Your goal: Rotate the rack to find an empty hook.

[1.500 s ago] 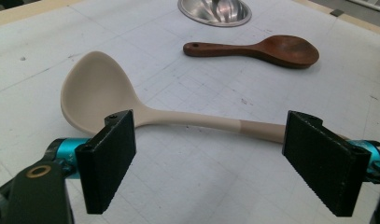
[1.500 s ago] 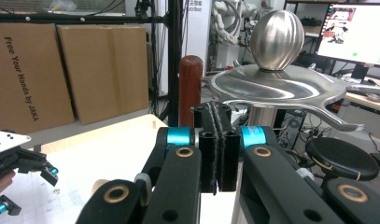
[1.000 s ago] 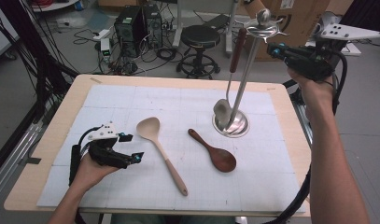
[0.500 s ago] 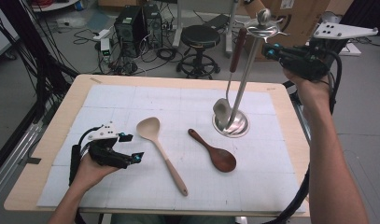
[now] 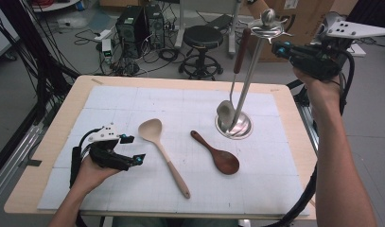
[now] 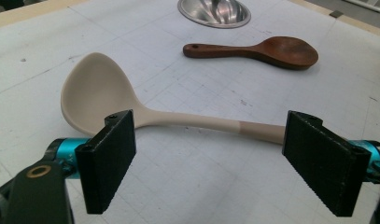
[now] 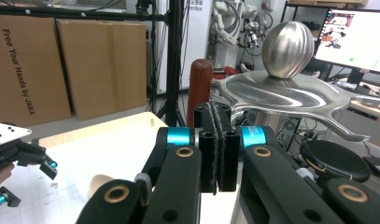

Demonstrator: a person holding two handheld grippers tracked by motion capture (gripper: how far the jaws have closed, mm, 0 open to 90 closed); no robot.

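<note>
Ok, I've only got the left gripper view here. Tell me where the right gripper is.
Observer: The right gripper is held high, level with the top of the metal stand, well above the table.
Operator: Report its jaws.
Observer: Shut flat together, with nothing between them.
Operator: Now tell me what's on that stand. I only see its base.
Observer: One ladle hangs from the top disc. Its dark wooden handle sits just beyond the right gripper's jaws, and its bowl is down by the base. I can't tell whether the jaws touch the handle.
</note>
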